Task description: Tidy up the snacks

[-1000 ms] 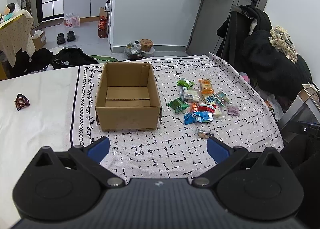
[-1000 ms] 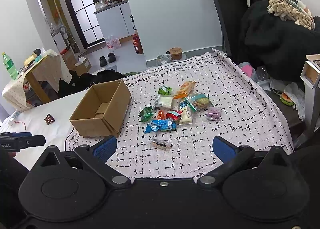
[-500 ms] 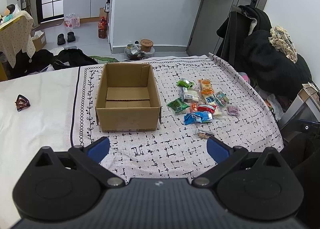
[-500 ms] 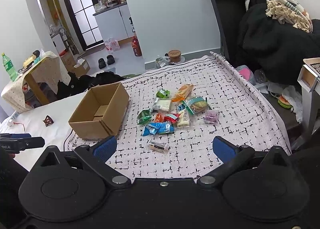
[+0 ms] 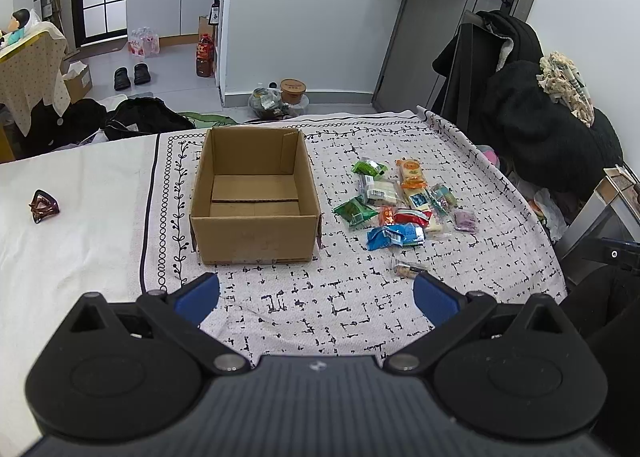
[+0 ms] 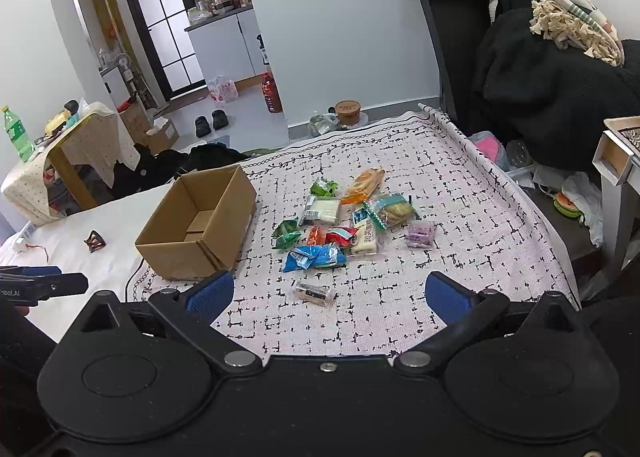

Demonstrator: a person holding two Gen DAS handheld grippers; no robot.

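An empty brown cardboard box (image 5: 256,193) (image 6: 198,227) stands open on the patterned cloth (image 5: 320,297). To its right lies a heap of several snack packets (image 5: 400,201) (image 6: 348,221), with a blue packet (image 5: 394,236) (image 6: 314,257) at its near edge and a small clear-wrapped snack (image 5: 408,268) (image 6: 313,292) lying apart, closest to me. My left gripper (image 5: 316,299) hovers open in front of the box, holding nothing. My right gripper (image 6: 330,293) is open above the cloth's near edge, with the small snack between its blue pads in the image.
A dark hair clip (image 5: 43,206) (image 6: 95,241) lies on the white sheet at the left. A chair piled with dark clothes (image 5: 540,129) stands beyond the cloth's right edge. The left gripper's tip (image 6: 44,285) shows at the left in the right wrist view.
The right wrist view has drifted back a little, so box and snacks sit slightly lower and farther. The left gripper has barely moved. Both stay open.
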